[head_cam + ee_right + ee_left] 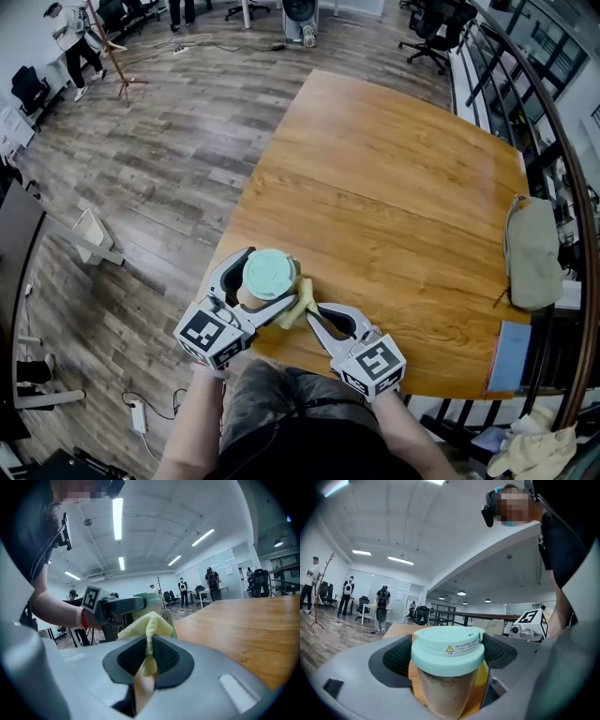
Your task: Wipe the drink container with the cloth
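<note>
**Head view.** The drink container (270,272) (mint-green lid, tan body) stands low in the centre of the frame, near the front edge of the wooden table (394,187). The left gripper (270,278) has its jaws spread wide around it, one on each side. A yellow cloth (298,305) lies just to the right of the container and touches it. The right gripper (314,314) has its jaws drawn in on the cloth.

**Left gripper view.** The container fills the centre of the frame. Both jaws press on its body just under the lid (447,646), clamping it. A strip of yellow cloth shows at the container's lower right.

**Right gripper view.** The jaws are nearly together, with only a fold of cloth pinched between them. The rest of the cloth bunches above the jaws at the centre of the frame, against the container. The table runs off to the right.
</note>
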